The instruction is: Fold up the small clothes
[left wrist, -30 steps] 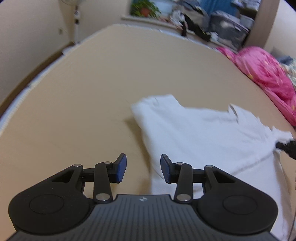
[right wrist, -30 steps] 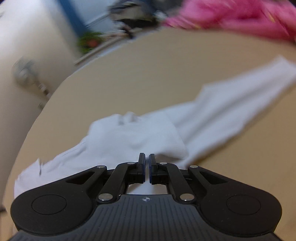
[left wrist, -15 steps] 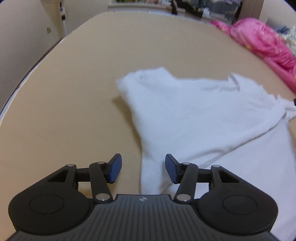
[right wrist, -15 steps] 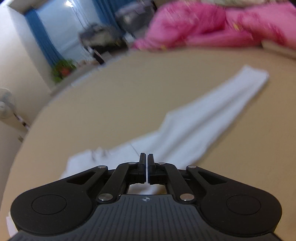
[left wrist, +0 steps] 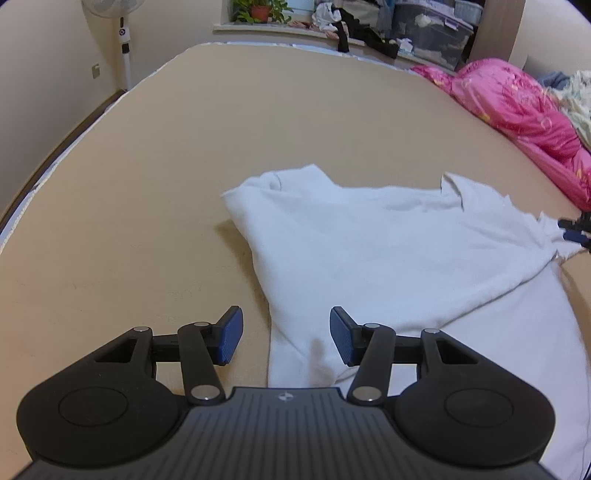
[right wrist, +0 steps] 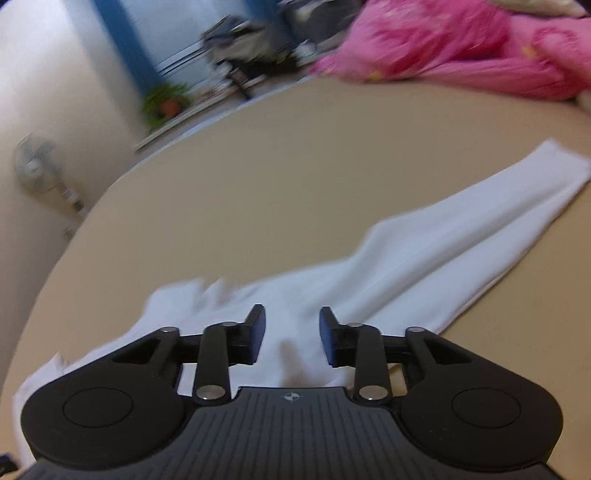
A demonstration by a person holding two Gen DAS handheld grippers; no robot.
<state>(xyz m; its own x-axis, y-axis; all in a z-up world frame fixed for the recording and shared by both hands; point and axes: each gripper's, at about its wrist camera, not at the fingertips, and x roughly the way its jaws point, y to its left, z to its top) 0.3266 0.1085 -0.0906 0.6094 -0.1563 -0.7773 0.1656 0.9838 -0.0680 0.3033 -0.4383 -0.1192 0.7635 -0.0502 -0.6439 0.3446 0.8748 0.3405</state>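
Note:
A white long-sleeved shirt (left wrist: 388, 254) lies partly folded on the tan bed sheet (left wrist: 147, 184). My left gripper (left wrist: 286, 338) is open and empty, just above the shirt's near left edge. My right gripper (right wrist: 291, 338) is open and empty over the white cloth (right wrist: 424, 258), whose long sleeve stretches away to the right. The right gripper's tip (left wrist: 574, 230) shows at the far right edge of the left wrist view, beside the shirt's corner.
A pink quilt (left wrist: 517, 110) lies bunched at the bed's far right, also in the right wrist view (right wrist: 461, 44). A standing fan (left wrist: 123, 40) is by the wall at left. A sill with plants and clutter (left wrist: 332, 18) runs behind the bed.
My right gripper has opened and let go of the shirt, which now lies flat beneath it. My left gripper stayed open and shifted slightly over the shirt's edge.

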